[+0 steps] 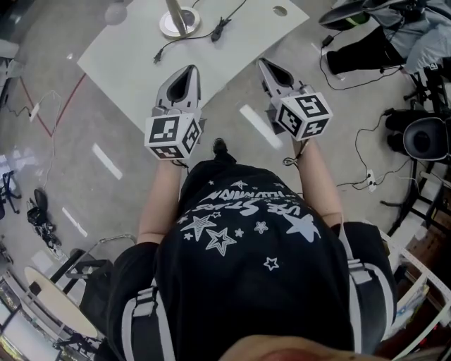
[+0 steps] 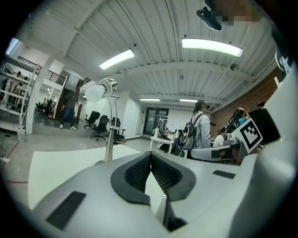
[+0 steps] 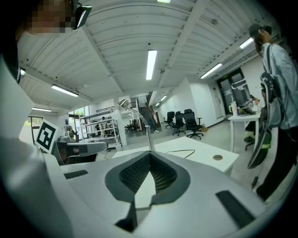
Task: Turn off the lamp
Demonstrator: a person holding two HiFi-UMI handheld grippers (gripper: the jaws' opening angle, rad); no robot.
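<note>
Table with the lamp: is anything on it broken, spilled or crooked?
Nothing stands out. The lamp stands upright on the white table, and a black cord lies loose beside its base. No spill or damage shows.

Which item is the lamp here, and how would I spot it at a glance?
Find the white table ahead of the person, at the top of the head view. On it stands the lamp: a round pale base, a slim metal pole and a white globe bulb. It is the only upright thing there; the black cord and the cable hole beside it lie flat.
</note>
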